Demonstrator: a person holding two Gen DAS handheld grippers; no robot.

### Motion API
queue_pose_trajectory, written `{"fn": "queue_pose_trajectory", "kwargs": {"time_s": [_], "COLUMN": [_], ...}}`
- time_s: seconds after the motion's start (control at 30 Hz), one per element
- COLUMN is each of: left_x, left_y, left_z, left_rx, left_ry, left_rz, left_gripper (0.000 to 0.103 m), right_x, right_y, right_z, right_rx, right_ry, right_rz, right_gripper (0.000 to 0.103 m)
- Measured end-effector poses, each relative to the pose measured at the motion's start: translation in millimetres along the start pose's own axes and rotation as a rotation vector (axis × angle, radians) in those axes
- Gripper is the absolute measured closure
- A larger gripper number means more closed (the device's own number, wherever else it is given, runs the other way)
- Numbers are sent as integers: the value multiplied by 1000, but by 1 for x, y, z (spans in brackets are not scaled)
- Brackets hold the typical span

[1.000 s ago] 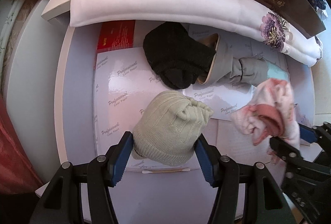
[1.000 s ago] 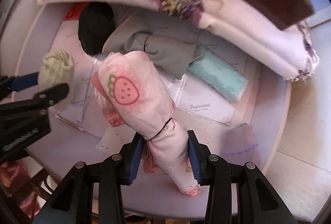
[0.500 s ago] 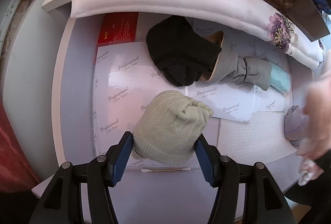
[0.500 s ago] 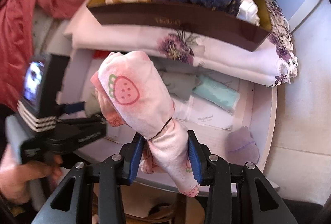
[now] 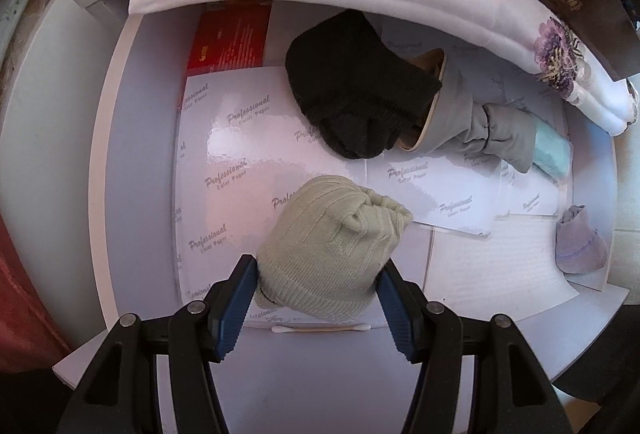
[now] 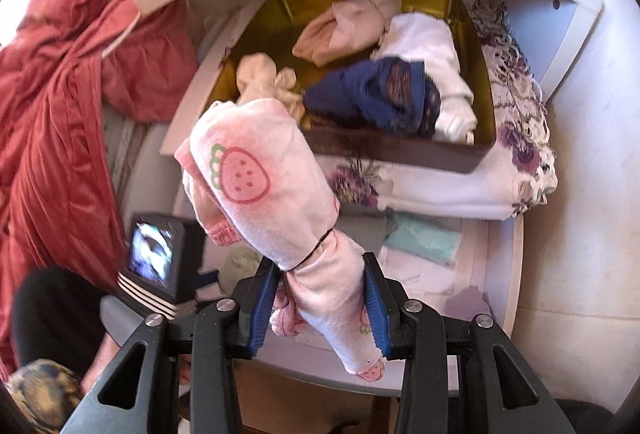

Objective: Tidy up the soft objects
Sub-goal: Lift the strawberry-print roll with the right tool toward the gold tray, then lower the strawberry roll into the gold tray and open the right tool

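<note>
My left gripper (image 5: 316, 276) is shut on a pale green knit bundle (image 5: 332, 242) that rests on the white shelf (image 5: 136, 193). A black knit bundle (image 5: 356, 85), a grey bundle (image 5: 480, 129), a mint cloth (image 5: 554, 149) and a lilac bundle (image 5: 580, 242) lie on the same shelf. My right gripper (image 6: 320, 298) is shut on a pink strawberry-print bundle (image 6: 256, 173) and holds it up in the air, in front of a brown box (image 6: 400, 149) that holds several rolled bundles.
The box stands on a folded white floral cloth (image 6: 460, 189) on the upper shelf. A red packet (image 5: 232, 37) and a cotton swab (image 5: 320, 328) lie on the lower shelf. Red fabric (image 6: 60, 113) hangs at the left. The left tool's screen (image 6: 154, 258) shows below.
My right gripper has lifted the pink strawberry bundle up from the lower shelf to the level of the box. My left gripper has stayed shut on the green bundle, hardly moving.
</note>
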State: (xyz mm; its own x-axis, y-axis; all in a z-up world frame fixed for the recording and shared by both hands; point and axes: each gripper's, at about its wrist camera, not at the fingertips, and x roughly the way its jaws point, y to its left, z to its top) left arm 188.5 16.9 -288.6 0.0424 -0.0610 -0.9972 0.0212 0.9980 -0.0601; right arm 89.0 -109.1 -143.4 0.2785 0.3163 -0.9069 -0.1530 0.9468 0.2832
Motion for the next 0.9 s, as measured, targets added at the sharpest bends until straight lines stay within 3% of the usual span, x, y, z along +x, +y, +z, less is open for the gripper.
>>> {"fn": "queue_pose_trajectory", "kwargs": {"time_s": [0.3,0.47,0.9], "left_x": [9,13,17], "left_y": [-3,-4,-4], "left_z": [2,3,9], "left_rx": [9,5,2], "left_ry": [4,12,12], "left_rz": [6,2,-6], "left_gripper": [42,42,42], "right_x": [-16,-16,52], "right_y": [3,9,8], "right_z": [53,77,117], "right_rx": [105,132,119], "right_ry": [-89,-129,-107], "right_rz": [131,147,-90], "right_gripper": [61,61,64]}}
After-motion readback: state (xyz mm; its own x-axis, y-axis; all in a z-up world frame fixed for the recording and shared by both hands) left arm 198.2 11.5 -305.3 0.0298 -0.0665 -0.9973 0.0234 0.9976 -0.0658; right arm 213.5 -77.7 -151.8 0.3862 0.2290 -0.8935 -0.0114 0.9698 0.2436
